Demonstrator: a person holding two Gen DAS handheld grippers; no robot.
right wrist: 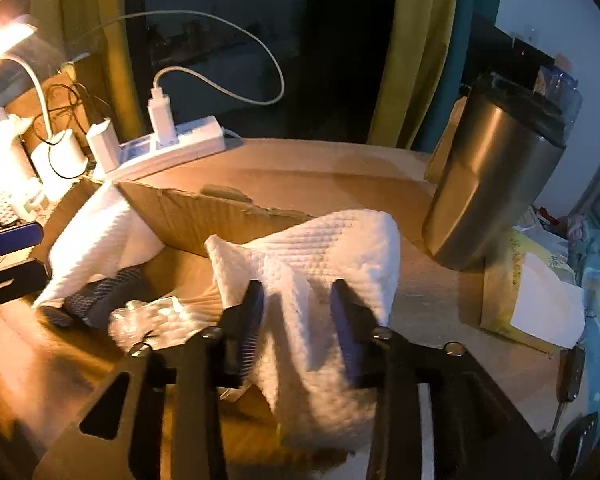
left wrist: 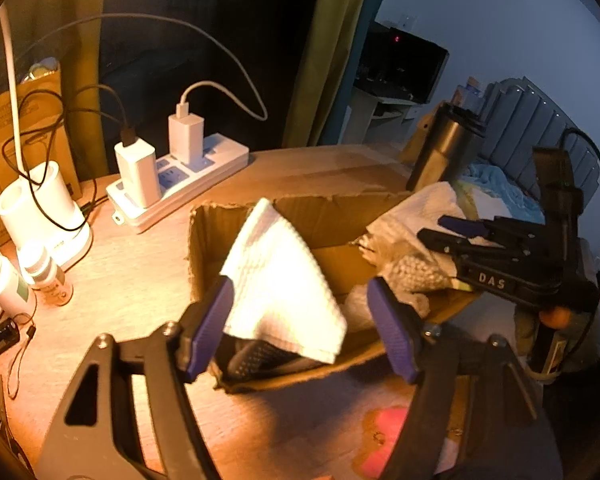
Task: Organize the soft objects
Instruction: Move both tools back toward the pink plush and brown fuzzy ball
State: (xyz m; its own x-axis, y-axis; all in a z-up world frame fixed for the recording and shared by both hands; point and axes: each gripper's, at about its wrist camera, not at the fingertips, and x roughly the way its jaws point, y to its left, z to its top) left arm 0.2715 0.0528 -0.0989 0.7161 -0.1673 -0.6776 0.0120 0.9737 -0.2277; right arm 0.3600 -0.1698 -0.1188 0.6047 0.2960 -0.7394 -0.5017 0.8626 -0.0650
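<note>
The white cloth [right wrist: 340,240], limp and light, is best pinched at a fold; right tongs [right wrist: 296,320] seemingly parted around it, left tongs [left wrist: 300,320] open.

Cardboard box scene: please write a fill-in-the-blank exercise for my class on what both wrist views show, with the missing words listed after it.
1. The white cloth between the left gripper's fingers hangs over an open box made of ____.
2. The pads on the fingers of the right gripper are coloured ____.
3. Two white chargers are plugged into the ____ behind the box.
4. Right of the box stands a metal ____ with a dark lid.

Missing words: cardboard; blue; power strip; tumbler
</note>
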